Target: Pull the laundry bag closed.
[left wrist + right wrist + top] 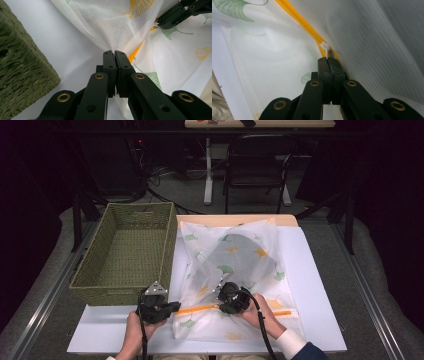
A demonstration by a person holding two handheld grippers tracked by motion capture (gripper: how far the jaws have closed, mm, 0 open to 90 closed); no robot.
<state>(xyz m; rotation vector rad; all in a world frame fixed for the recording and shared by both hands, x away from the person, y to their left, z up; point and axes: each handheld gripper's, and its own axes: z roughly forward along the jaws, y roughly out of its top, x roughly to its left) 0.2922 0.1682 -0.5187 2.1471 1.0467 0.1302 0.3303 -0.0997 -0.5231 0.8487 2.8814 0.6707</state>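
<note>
Pinching mesh bag (235, 265) corner, left hand-held gripper (115, 53); right hand-held gripper (328, 60) clamped on zipper pull (325, 47)

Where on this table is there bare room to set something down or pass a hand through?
The white table is bare right of the mesh laundry bag, and in a narrow strip before the woven basket, whose inside is empty too. It is crowded at the orange zipper, where the left gripper and right gripper pinch the bag.
</note>
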